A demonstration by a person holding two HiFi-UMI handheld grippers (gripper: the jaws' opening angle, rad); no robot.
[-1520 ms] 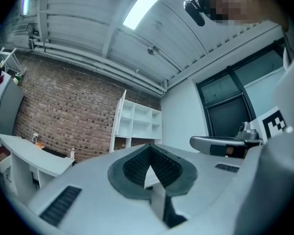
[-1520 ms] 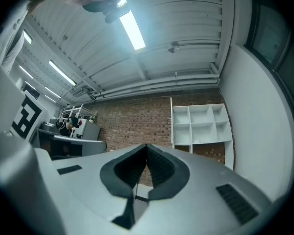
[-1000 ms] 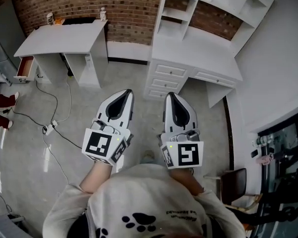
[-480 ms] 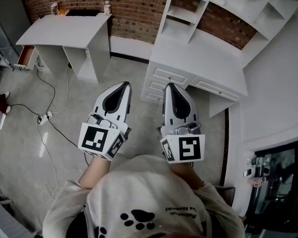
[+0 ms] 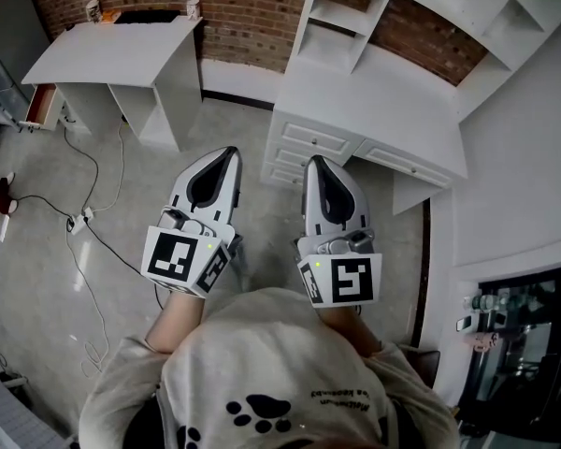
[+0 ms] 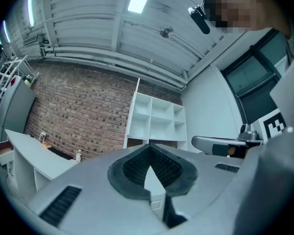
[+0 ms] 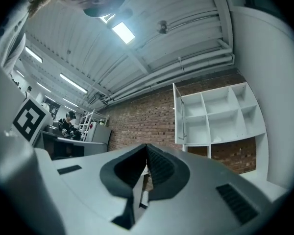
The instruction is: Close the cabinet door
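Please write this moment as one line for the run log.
left gripper: shut, empty | right gripper: shut, empty | door: open, not touched

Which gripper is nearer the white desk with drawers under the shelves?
Right. In the head view the right gripper points at the drawers of the white desk, its tip just short of them; the left gripper is off to their left, farther away.
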